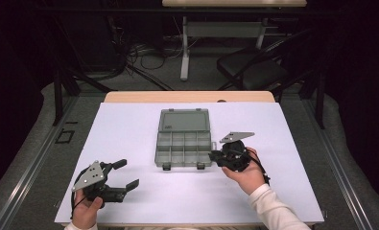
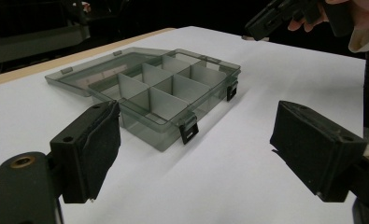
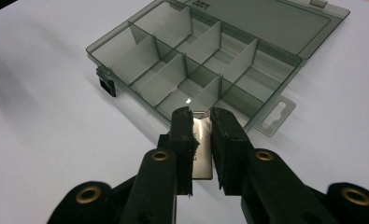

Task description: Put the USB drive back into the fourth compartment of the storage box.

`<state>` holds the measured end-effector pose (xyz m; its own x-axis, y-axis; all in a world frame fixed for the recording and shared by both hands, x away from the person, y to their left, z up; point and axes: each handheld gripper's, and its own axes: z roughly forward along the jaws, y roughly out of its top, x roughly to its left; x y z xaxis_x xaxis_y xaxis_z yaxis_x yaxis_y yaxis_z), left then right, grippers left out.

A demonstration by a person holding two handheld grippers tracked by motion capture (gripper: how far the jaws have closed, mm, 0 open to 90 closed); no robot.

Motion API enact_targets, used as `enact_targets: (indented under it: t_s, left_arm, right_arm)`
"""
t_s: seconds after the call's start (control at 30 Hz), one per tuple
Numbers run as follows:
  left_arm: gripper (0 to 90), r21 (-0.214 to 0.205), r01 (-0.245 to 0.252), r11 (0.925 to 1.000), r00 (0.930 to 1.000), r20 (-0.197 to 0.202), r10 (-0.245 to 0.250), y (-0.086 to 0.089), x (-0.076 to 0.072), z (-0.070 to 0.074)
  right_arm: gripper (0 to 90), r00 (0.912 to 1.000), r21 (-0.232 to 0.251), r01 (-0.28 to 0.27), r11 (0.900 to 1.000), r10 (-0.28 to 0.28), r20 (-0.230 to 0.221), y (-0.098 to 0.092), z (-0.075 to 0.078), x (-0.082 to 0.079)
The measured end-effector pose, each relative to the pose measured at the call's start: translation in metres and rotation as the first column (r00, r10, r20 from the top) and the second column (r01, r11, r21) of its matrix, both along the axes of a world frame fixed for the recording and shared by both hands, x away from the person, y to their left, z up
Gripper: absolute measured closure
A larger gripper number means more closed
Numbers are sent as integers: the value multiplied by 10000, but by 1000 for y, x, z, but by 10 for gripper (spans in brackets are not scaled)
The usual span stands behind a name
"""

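Note:
A clear grey compartment box (image 1: 183, 143) lies open in the middle of the white table, its lid (image 1: 184, 120) folded back flat. Its compartments look empty. My right gripper (image 1: 214, 155) sits at the box's near right corner. In the right gripper view that gripper (image 3: 202, 116) is shut on a thin shiny grey plate (image 3: 202, 149), just short of the box (image 3: 196, 60). My left gripper (image 1: 128, 173) rests at the near left, open and holding nothing. In the left gripper view its jaws (image 2: 203, 144) stand wide apart, facing the box (image 2: 173, 88), with the right gripper (image 2: 266, 21) beyond.
A white sheet (image 1: 129, 124) covers the table, whose wooden far edge (image 1: 189, 97) shows behind it. A black chair (image 1: 254, 72) and another table's leg (image 1: 184, 48) stand on the floor beyond. The box has a hang tab (image 3: 278, 114) on its side.

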<state>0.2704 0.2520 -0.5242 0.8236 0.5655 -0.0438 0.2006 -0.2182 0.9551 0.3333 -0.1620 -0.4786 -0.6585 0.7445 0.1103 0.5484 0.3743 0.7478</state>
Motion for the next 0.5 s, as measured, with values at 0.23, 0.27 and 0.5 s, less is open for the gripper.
enact_targets:
  t_s: [0.23,0.27,0.5]
  left_arm:
    - [157,10,-15,10000,10000,16,15,0,0,0]
    - [157,29,-39,10000,10000,17,39,0,0,0]
    - [157,-4,30,10000,10000,32,-30,0,0,0]
  right_arm:
    - [794,10000,-79,-8,10000,8,-3,7,2,6]
    - [794,10000,-103,-49,9999,50,35,8,2,7]
    - [794,10000,-208,-89,9997,90,38,16,3,16]
